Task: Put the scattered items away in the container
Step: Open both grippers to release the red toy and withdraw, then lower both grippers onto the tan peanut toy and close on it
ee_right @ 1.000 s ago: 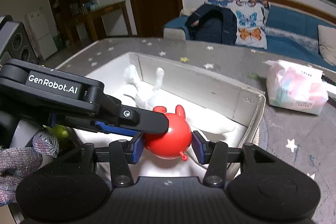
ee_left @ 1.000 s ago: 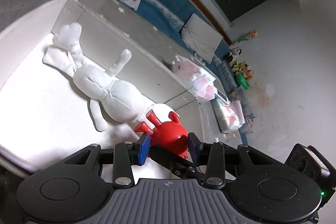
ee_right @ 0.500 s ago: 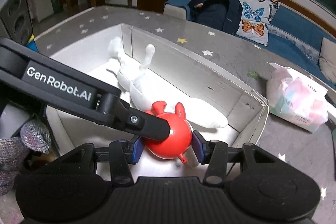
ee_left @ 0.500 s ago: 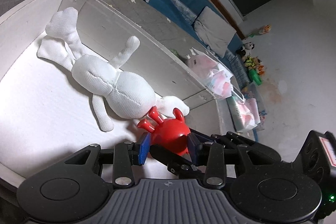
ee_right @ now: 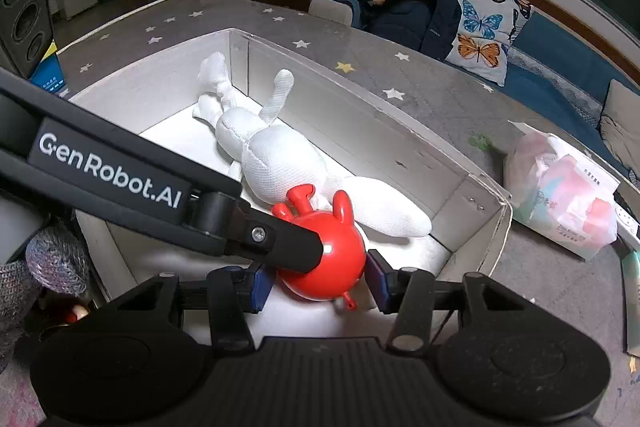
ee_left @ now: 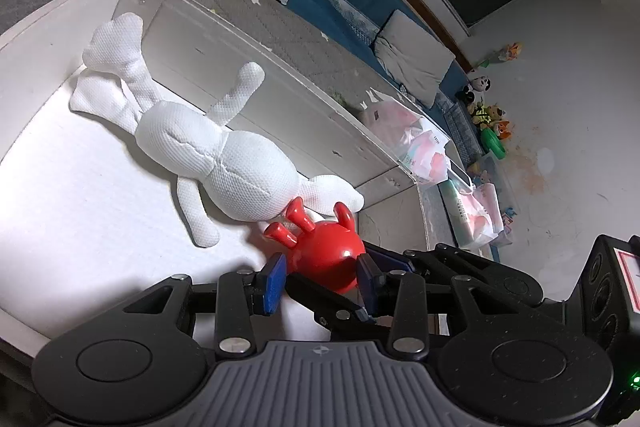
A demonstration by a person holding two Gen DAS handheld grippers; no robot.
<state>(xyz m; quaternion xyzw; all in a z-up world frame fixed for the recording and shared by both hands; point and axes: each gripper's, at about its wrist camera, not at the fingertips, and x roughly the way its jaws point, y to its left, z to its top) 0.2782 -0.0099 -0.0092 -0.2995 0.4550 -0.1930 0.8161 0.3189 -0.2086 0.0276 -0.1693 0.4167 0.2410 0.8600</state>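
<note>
A round red toy (ee_left: 324, 259) with small stubby legs hangs just inside the near right corner of the white cardboard box (ee_left: 280, 67), next to the ear of a white plush rabbit (ee_left: 224, 163) that lies in the box. My left gripper (ee_left: 322, 281) has its blue pads against the toy's two sides. In the right wrist view my right gripper (ee_right: 318, 283) is shut on the same red toy (ee_right: 332, 267). One of the left gripper's fingers (ee_right: 280, 243) crosses over the toy from the left. The plush rabbit (ee_right: 276, 155) lies along the box's (ee_right: 360, 87) far wall.
A pack of tissues (ee_right: 568, 203) lies on the grey starred tablecloth (ee_right: 420, 83) right of the box. A sofa with a butterfly pillow (ee_right: 484, 31) and a dark backpack (ee_right: 408, 15) stands behind. A speaker (ee_right: 20, 15) is at far left, a gloved hand (ee_right: 52, 259) below it.
Both views have swung further over the box, and the right wrist view looks down more steeply. The red toy has stayed between both pairs of pads, now close to the rabbit's ear.
</note>
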